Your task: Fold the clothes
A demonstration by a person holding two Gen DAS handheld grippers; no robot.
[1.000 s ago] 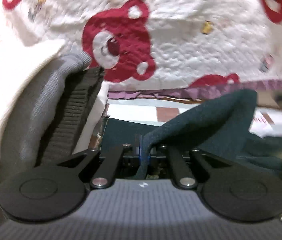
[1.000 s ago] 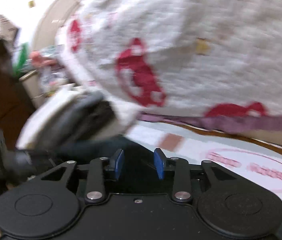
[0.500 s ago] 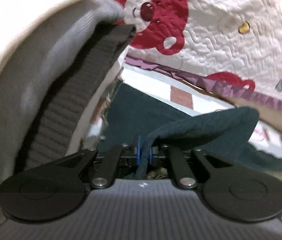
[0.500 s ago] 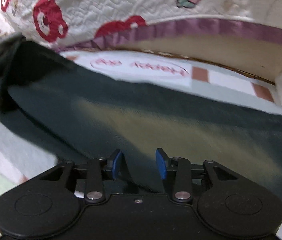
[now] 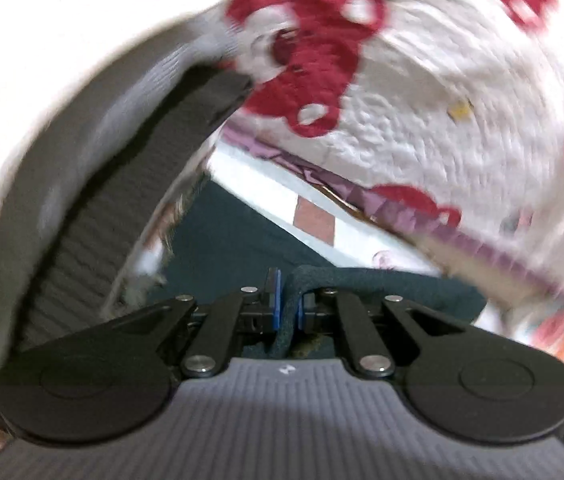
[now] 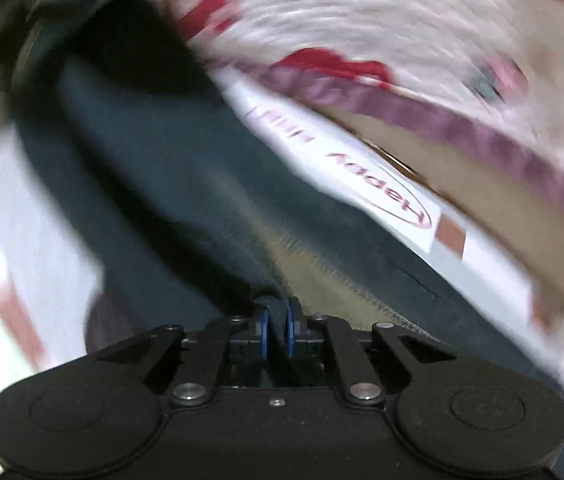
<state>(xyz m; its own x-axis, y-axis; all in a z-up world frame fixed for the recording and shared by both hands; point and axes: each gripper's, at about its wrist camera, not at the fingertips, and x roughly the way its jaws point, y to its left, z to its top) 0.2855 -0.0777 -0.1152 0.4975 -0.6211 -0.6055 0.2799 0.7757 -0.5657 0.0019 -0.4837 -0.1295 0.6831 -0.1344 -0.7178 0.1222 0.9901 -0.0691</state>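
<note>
Both tongs are clamped on the same dark teal garment [image 6: 201, 184]: the left tongs [image 5: 286, 312] pinch a rolled edge of it, the right tongs [image 6: 277, 332] pinch a fold where the cloth bunches up between the blue pads. The garment lies spread on the sheet [image 6: 362, 176], below the bear-print quilt [image 5: 422, 92] that fills the background. A grey and black knit [image 5: 93, 200] sits left of the garment in the left view. Both views are blurred, so the exact hem lines are hard to tell. To fold well, I judge both grips should lift together, keep the edge taut between them, and lay it over evenly without dragging the lower layer.
</note>
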